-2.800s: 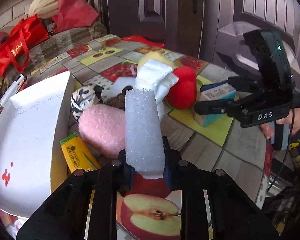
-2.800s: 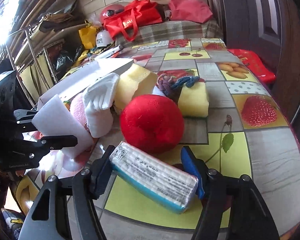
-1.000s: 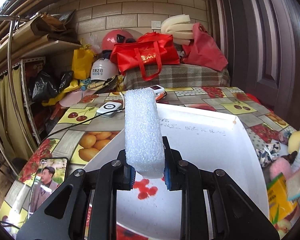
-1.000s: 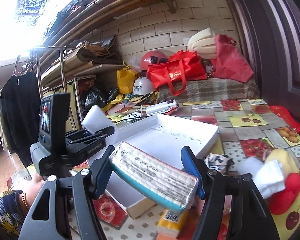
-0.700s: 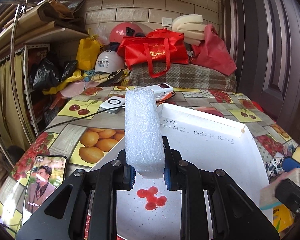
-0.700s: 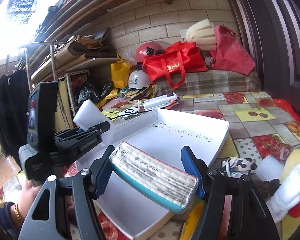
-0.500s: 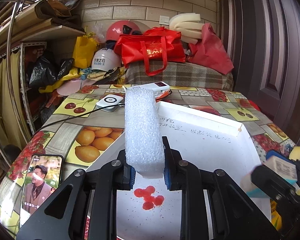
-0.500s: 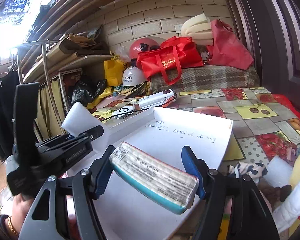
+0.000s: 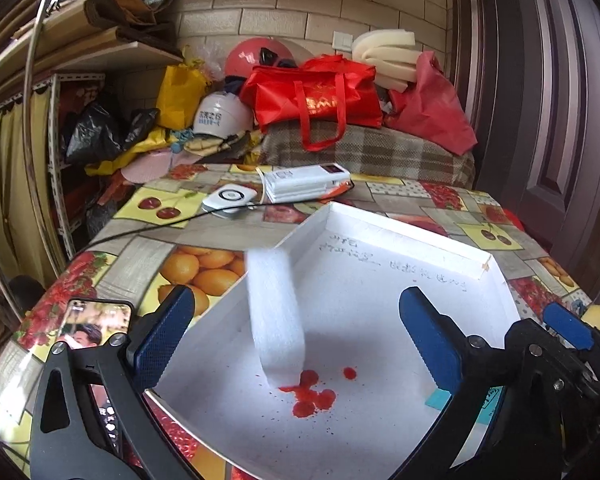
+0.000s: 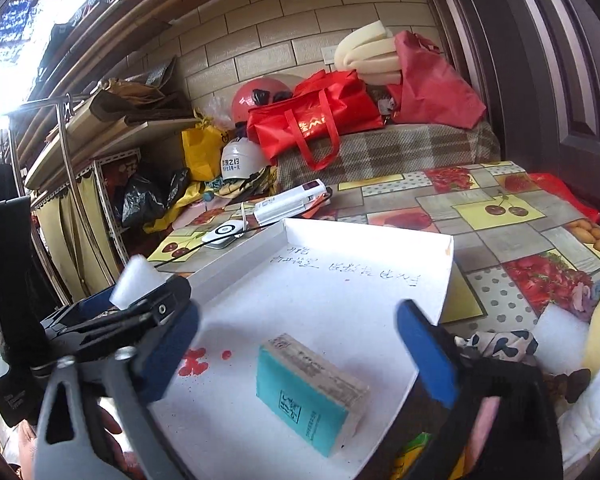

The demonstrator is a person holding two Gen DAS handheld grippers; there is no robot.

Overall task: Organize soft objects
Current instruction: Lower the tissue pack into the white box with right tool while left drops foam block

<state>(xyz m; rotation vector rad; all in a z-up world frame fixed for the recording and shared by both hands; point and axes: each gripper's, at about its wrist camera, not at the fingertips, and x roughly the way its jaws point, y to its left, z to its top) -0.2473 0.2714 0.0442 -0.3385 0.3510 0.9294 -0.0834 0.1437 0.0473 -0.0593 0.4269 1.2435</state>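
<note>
On the table (image 9: 148, 256), at the middle: a box (image 9: 380, 240). In the box, by its left wall: a foam block (image 9: 276, 312), tilted. Further right on the box floor: a sponge pack (image 10: 312, 396), lying flat. Left of the box, at the table's near edge: a phone (image 9: 96, 328). Behind the box: a power bank (image 9: 306, 184), with a small round-faced device (image 9: 230, 196) just left of it. Right of the box: a heap of soft things (image 10: 500, 340). Beyond the table's far end: bags (image 9: 316, 96) and helmets (image 9: 220, 118).

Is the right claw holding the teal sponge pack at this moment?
No. The right claw is open, and the teal sponge pack lies on the floor of the white box.
</note>
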